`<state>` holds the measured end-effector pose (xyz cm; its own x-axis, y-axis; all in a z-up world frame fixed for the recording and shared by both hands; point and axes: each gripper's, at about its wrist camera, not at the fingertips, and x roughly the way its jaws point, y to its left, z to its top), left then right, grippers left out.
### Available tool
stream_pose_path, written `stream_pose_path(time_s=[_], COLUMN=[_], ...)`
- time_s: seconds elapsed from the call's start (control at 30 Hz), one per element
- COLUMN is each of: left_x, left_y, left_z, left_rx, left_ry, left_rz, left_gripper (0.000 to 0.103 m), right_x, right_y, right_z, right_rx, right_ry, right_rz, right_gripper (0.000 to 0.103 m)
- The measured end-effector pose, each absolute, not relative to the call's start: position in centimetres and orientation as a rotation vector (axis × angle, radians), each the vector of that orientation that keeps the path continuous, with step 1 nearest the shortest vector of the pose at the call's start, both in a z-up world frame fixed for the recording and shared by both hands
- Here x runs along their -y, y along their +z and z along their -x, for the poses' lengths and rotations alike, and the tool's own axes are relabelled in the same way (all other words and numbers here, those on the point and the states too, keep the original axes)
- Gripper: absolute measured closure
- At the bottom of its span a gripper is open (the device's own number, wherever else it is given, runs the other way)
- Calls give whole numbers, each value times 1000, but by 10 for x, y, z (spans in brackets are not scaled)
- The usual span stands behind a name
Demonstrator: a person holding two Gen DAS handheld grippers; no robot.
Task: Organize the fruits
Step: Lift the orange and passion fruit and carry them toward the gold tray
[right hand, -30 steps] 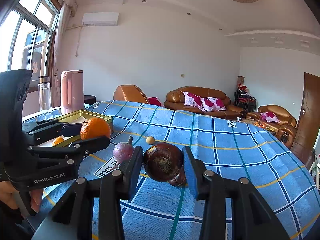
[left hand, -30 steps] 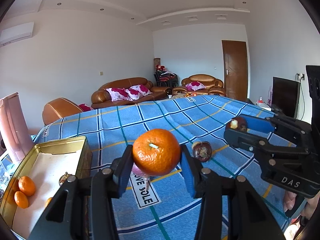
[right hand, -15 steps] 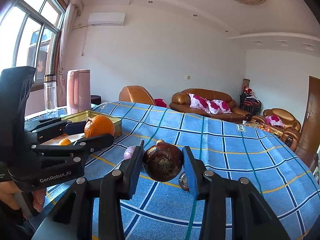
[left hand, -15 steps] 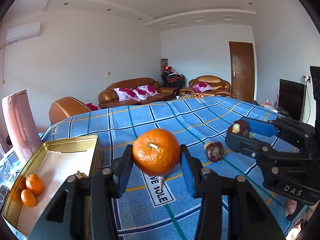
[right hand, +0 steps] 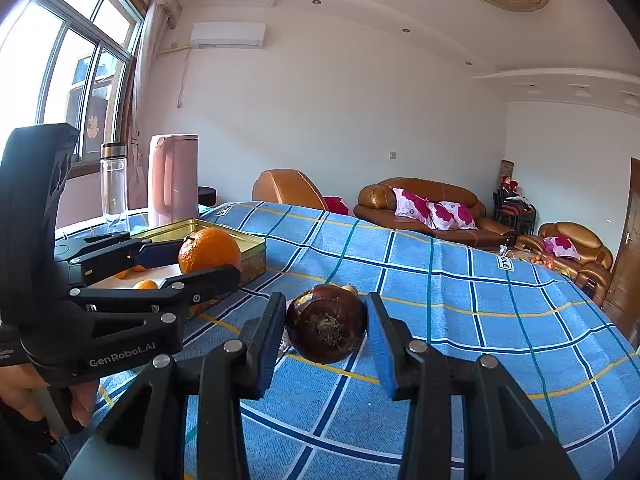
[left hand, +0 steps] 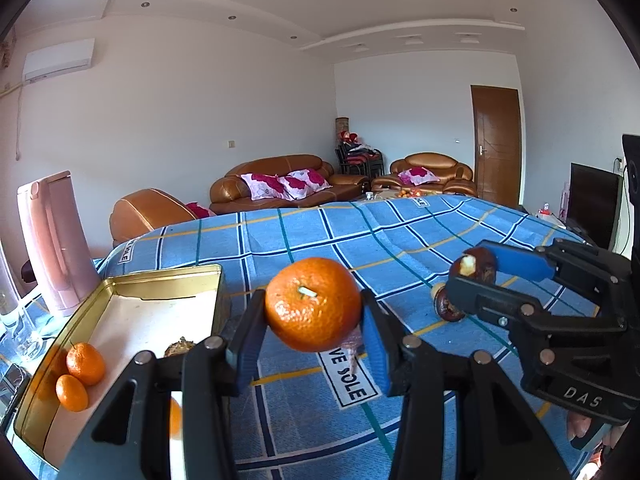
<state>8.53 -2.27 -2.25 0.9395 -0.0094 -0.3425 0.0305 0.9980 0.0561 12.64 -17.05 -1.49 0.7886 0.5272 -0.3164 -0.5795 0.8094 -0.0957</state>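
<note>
Your left gripper (left hand: 314,344) has its fingers closed on an orange (left hand: 313,304), stem end facing the camera, held clear above the blue checked cloth (left hand: 400,236). In the right wrist view the same gripper (right hand: 192,264) sits at about 9 o'clock, with the orange (right hand: 209,255) pinched at its tip just in front of the tin (right hand: 256,254).

Your right gripper (right hand: 326,344) has its fingers clamped on a dark brown fruit (right hand: 327,329), its rough end turned to the camera, also lifted off the cloth. From the left wrist view this gripper (left hand: 472,280) comes in at 3 o'clock, the dark fruit (left hand: 476,265) showing a pale cut patch.

The gold tin (left hand: 168,282) lies at 9 o'clock of the left view, open, with two small oranges (left hand: 85,363) (left hand: 72,393) touching each other near its close left corner and a brownish lump (left hand: 180,347) by its right wall; what that lump is you cannot tell. Another dark fruit (left hand: 446,307) rests on the cloth just below the right gripper's tip. A pinkish fruit (left hand: 352,346) is partly hidden behind the held orange.

A pink kettle (right hand: 173,180) and a clear bottle (right hand: 114,180) stand beyond the tin at 10 o'clock in the right view.
</note>
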Motion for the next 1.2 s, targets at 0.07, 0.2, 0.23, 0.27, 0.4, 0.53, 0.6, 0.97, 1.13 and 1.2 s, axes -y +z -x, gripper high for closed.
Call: stream_pose_path(time_s=[0.07,0.2,0.23,0.27,0.4,0.53,0.6,0.97,1.13,1.2], left_x=[18,10,7,5,-2,-8,-11,-29,-37,-40], left_y=[-23,-23,-23,-23,-23,-23,-24,-24,-25,-24], left_z=[-85,-84,-84,-84,-82,-81,-80,-76,-74,-73], left_rx=[-351,-353,-354,-353,-353,-352,-351,-348,-348,-348], left_ry=[-15,-2,1,4,16,27,31,63,79,84], left_rz=[-55,-48,-44,-41,-33,-24,-22,-9,-3,0], left_gripper=[56,56,56,56,56,56,56,56,56,56], right_x=[166,157,155,153,148,142,139,120,111,107], right_y=[-15,-16,-16,-16,-16,-16,-16,-17,-18,-18], right_z=[-127,-126,-127,-127,-129,-130,-130,-131,-131,-131], right_rx=[-284,-283,-284,-284,-288,-290,-290,-288,-287,-288], right_ry=[608,623,627,629,639,648,652,680,694,699], right_rz=[193,195,196,198,199,198,202,207,212,215], right_gripper=[61,61,61,61,61,61,61,61,61,61])
